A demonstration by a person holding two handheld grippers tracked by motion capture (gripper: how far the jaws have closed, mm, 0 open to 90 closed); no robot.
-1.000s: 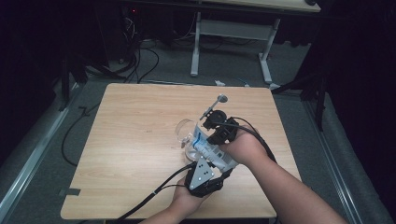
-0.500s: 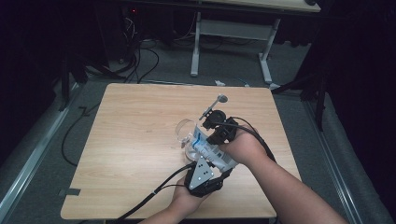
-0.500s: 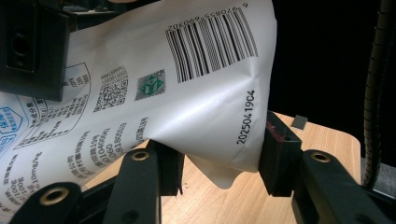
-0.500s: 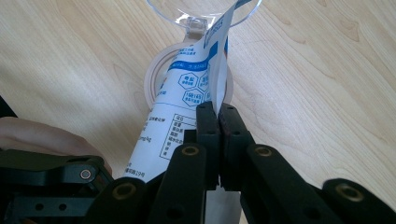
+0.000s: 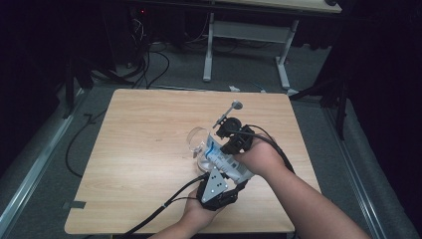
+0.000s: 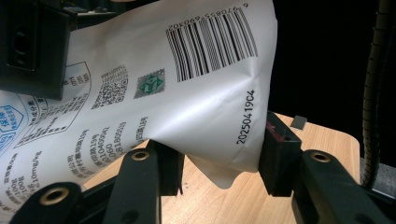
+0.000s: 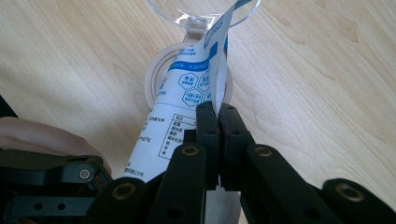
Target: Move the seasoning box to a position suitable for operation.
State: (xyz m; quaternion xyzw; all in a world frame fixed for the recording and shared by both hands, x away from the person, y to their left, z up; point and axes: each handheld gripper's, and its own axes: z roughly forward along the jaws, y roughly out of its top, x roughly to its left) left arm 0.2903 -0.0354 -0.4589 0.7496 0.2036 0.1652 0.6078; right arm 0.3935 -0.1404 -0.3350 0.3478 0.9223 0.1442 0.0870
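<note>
Holding: a white plastic pouch with blue print and a black barcode (image 5: pixel 222 160) is gripped by both grippers above the light wooden table (image 5: pixel 144 149).
Left gripper (image 5: pixel 217 185): seen in the high view near the table's front edge, a grey three-cornered plate on top, a black cable trailing off to the left; in the left gripper view its jaws stand part-way apart and press on the pouch's lower folded end (image 6: pixel 224 140) from both sides.
Right gripper (image 5: pixel 230 133): held in the right hand (image 5: pixel 261 157); in the right gripper view the two black jaws are pinched nearly together on a thin edge of the pouch (image 7: pixel 217 79).
Pouch position: tilted, its upper printed end pointing toward the clear glass (image 5: pixel 199 142), its barcode end nearer the person.
Glass: a clear stemmed glass, its round base (image 7: pixel 154 79) resting on the table under the pouch, its rim (image 7: pixel 196 18) just beyond the pouch's tip; whether the two touch is not clear.
Spoon: a small metal spoon (image 5: pixel 230 110) lies on the table just behind the right gripper.
Background: dark floor with cables and a white table frame (image 5: pixel 246 35) beyond the table.
</note>
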